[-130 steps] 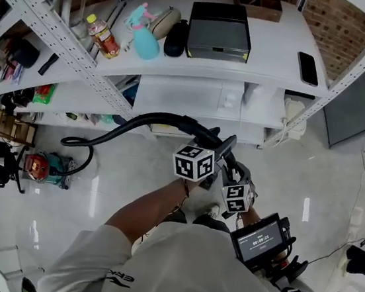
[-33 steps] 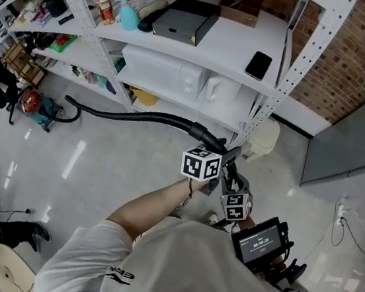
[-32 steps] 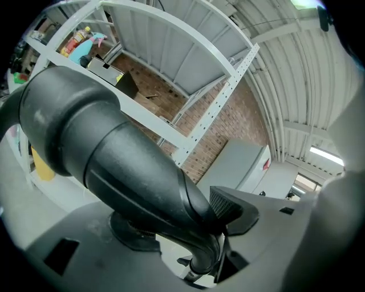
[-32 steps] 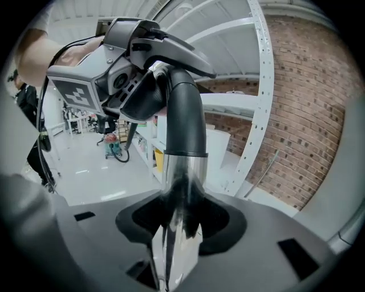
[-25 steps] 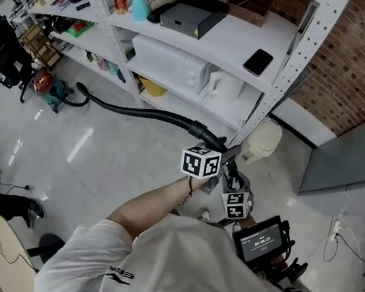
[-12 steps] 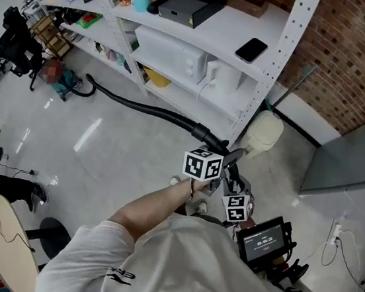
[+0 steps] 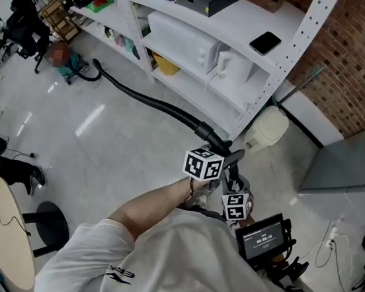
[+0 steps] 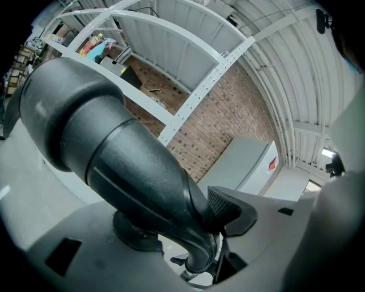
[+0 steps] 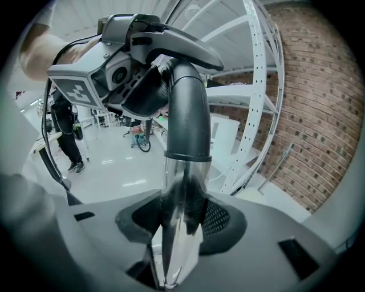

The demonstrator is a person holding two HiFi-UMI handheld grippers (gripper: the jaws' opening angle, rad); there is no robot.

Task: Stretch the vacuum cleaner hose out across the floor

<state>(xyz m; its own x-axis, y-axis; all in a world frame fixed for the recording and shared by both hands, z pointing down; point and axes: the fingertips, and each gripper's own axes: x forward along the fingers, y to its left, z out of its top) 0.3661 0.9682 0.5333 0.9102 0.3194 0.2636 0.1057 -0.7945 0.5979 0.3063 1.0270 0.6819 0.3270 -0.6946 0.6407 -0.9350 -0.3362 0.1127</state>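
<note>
Tension appears to be applied to the hose (image 7: 142, 96), which is laid over the floor (image 7: 120, 160) in front of the shelving rack (image 7: 202, 44), from beyond the rack's left end to a raised end near its right-hand post. That end is gripped twice, probably so that the pull is shared and twisting is prevented. The left gripper (image 7: 226, 156), whose jaws have just been closing, is clamped on the black curved handle (image 8: 125, 171). The right gripper (image 7: 230, 178) is clamped on the chrome tube (image 9: 177, 228) beneath it. Only a slight bend is seen, so the stretch is judged nearly finished.
</note>
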